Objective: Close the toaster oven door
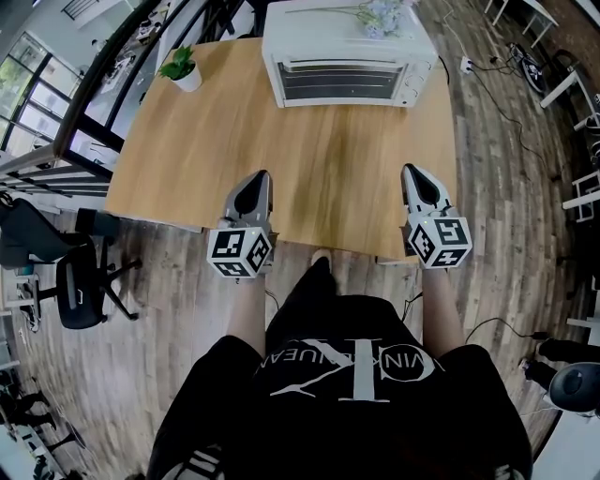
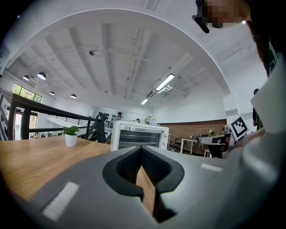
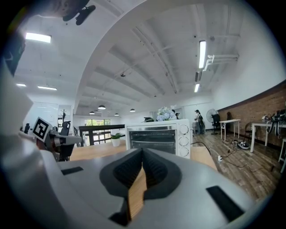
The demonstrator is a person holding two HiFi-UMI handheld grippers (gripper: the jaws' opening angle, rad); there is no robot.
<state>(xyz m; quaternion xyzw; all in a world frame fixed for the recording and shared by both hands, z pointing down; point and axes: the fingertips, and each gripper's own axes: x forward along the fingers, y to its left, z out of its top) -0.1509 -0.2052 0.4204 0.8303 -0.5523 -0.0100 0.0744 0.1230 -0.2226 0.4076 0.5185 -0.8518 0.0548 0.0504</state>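
Task thing: the white, boxy metal toaster oven (image 1: 347, 61) stands at the far edge of the light wooden bench (image 1: 328, 187), towards its far right corner, front facing the person.
Door: the glass-fronted oven door (image 1: 342, 82) appears to stand upright and flush against the oven's front in the head view and the right gripper view; no gap shows along its top.
Progress: judged from this, the door looks already shut and nothing seems left but to confirm it.
Left hand-held gripper (image 1: 255, 180): jaws together at the tips with nothing between them, hovering over the near edge of the bench, well apart from the oven.
Right hand-held gripper (image 1: 415, 172): jaws likewise together and empty, over the near right part of the bench, also well apart from the oven.
Other things: a small green plant in a white pot (image 1: 183, 69) sits near the far left corner; pale artificial flowers (image 1: 375, 13) lie on the oven's top.
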